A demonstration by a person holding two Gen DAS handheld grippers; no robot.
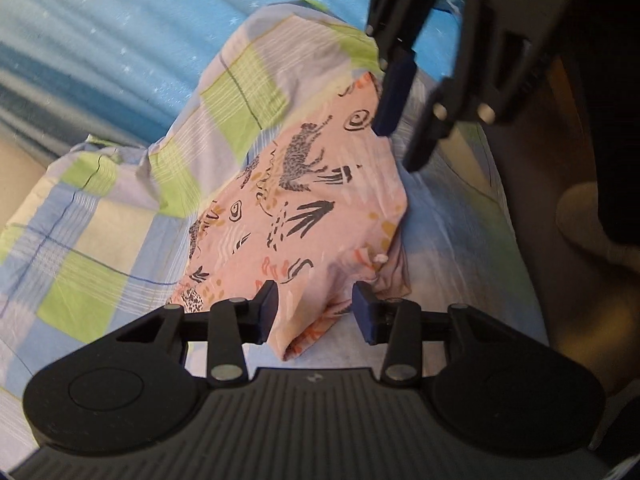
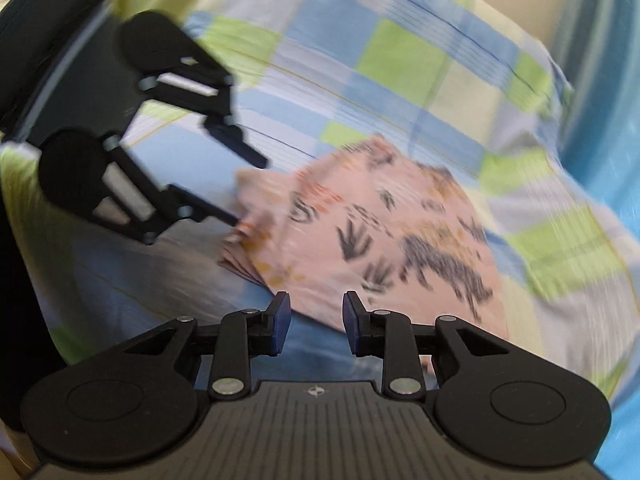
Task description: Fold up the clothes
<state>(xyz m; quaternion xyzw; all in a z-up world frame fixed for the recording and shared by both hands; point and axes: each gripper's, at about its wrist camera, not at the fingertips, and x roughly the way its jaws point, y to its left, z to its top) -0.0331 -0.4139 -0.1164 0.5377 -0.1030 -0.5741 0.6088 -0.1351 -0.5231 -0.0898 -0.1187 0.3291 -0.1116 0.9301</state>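
On the checked bedsheet (image 1: 72, 240), I am holding my left gripper (image 1: 316, 308) and right gripper (image 2: 316, 322) parted, gripping nothing, at opposite edges of the folded pink animal-print garment (image 1: 304, 200).

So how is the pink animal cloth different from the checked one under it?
The pink printed garment has dark animals and squiggles; the checked sheet has blue, green and cream squares. The garment is a small folded bundle; the sheet spreads wide beneath it, rumpled. Both are soft fabric.

A checked blue-and-green bedsheet (image 1: 80, 240) lies beside a blue starry cloth (image 1: 120, 20).
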